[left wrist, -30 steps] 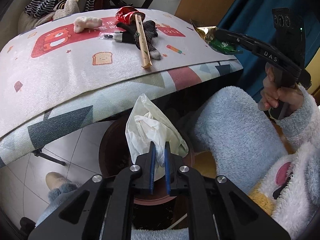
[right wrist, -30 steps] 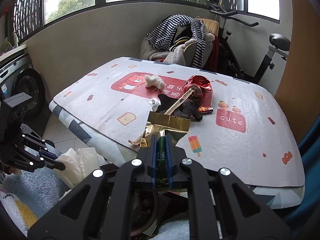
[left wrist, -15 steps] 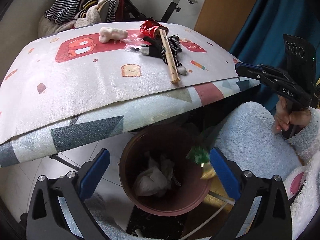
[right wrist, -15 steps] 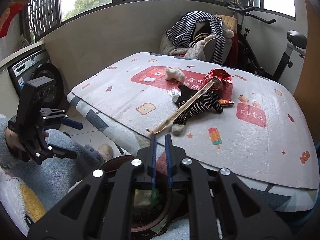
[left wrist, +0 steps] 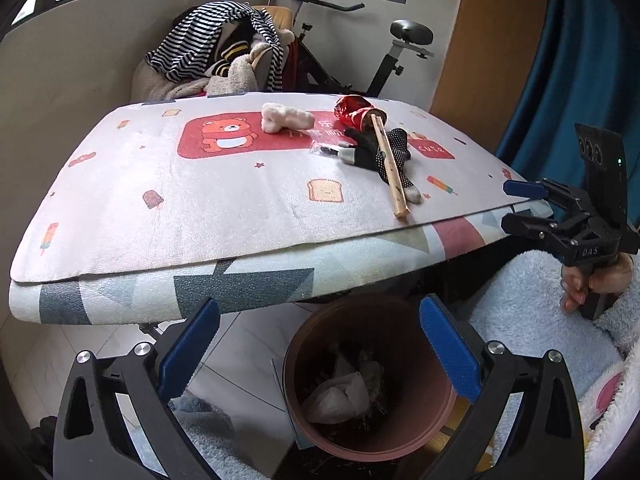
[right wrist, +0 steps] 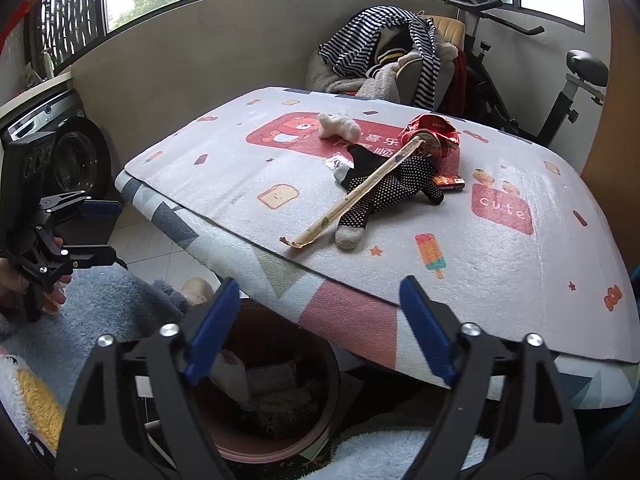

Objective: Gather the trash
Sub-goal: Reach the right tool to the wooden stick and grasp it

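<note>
Left tongs: spread wide, empty, above the bin. Right tongs: just opened wide, nothing between them, also over the bin. Bin: brown, on the floor below the surface's near edge, holding crumpled tissue. Surface: can, paper stick, sock, white scrap at far right.

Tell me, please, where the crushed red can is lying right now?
The crushed red can lies on the far side of the table mat, right of the white fluffy lump, with the long paper stick's far end resting against it.
</note>
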A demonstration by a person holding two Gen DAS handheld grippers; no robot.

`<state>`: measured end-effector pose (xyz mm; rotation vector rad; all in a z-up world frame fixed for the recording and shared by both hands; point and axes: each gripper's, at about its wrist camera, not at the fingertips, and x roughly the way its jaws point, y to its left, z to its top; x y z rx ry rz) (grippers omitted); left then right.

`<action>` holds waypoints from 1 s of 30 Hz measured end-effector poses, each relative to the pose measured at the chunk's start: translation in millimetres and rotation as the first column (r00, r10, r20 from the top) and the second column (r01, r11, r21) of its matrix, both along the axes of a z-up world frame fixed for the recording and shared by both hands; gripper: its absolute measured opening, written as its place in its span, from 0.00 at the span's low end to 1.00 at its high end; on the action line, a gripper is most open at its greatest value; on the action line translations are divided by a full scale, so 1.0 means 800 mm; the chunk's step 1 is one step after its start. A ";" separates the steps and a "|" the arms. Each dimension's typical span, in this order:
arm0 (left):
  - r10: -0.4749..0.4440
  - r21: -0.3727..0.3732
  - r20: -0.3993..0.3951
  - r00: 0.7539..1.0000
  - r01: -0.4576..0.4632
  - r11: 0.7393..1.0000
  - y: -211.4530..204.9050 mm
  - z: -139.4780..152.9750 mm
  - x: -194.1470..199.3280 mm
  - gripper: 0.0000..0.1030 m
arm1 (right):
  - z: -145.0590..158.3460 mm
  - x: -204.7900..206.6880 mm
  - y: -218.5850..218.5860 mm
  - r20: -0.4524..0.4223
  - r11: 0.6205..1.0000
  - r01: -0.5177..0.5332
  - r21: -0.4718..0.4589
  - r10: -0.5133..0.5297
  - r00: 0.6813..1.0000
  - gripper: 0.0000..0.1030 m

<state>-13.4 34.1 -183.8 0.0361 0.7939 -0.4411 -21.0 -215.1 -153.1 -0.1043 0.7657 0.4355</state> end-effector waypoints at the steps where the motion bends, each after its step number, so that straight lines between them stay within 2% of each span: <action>1: 0.005 -0.005 0.004 1.000 -0.005 1.000 0.001 0.001 0.002 0.95 | -0.001 0.002 0.000 -0.001 1.000 0.002 -0.006 -0.002 1.000 0.91; 14: 0.036 -0.012 0.006 0.999 -0.036 0.999 -0.020 0.009 0.044 0.95 | 0.001 0.036 -0.019 0.015 0.999 0.049 -0.001 -0.049 0.999 0.94; 20: 0.012 -0.016 -0.019 1.000 -0.013 1.000 -0.045 0.011 0.073 0.95 | 0.002 0.060 -0.034 0.001 0.997 0.081 0.011 -0.081 0.997 0.94; 25: 0.008 -0.005 -0.033 0.999 -0.008 1.000 -0.062 0.011 0.100 0.95 | 0.008 0.084 -0.047 0.000 0.994 0.088 0.068 -0.088 0.996 0.94; 26: 0.012 -0.005 -0.038 0.999 -0.012 1.000 -0.063 0.010 0.106 0.95 | 0.009 0.089 -0.048 0.003 0.993 0.085 0.080 -0.085 0.996 0.94; 29: 0.036 -0.011 -0.054 0.998 -0.036 0.999 -0.062 0.010 0.125 0.95 | 0.013 0.128 -0.049 -0.008 0.991 0.068 0.114 -0.067 0.998 0.80; 30: 0.049 -0.007 -0.056 0.997 -0.050 0.999 -0.061 0.010 0.131 0.95 | 0.012 0.131 -0.050 -0.008 0.991 0.066 0.117 -0.065 0.998 0.78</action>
